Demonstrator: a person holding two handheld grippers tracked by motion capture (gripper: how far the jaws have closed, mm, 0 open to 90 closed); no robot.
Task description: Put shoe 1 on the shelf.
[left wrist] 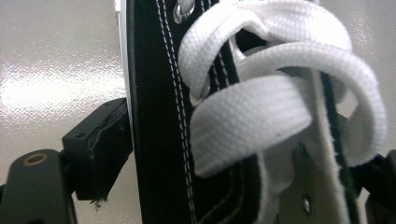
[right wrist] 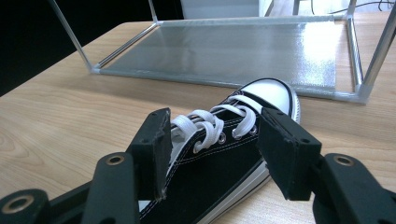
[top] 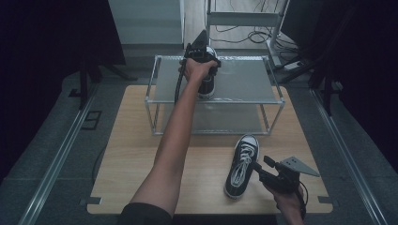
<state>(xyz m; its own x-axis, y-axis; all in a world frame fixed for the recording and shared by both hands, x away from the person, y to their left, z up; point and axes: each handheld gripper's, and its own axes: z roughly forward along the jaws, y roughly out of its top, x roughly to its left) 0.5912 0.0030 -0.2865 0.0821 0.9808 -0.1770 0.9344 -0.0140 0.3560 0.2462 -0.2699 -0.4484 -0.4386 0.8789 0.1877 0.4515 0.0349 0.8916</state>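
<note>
A black canvas shoe [top: 207, 88] with white laces stands on the top shelf of a clear two-level rack [top: 244, 79]. My left gripper [top: 205, 58] reaches over that shelf and is shut on this shoe. In the left gripper view its left pad [left wrist: 105, 144] touches the black side of the shoe [left wrist: 159, 116], whose laces [left wrist: 252, 107] cross between the jaws of the gripper [left wrist: 243, 163]. A matching shoe [top: 241, 164] lies on the wooden table, toe toward the rack. My right gripper [top: 257, 168] sits low at its right side. Its jaws stand open either side of the laces, gripper [right wrist: 219, 140] over shoe [right wrist: 233, 163].
The rack's lower shelf [right wrist: 224, 51] lies just beyond the table shoe's white toe cap [right wrist: 273, 93]. The wooden table [top: 131, 154] has bare surface to the left of my left forearm. Metal rails and cables run along the floor around the table.
</note>
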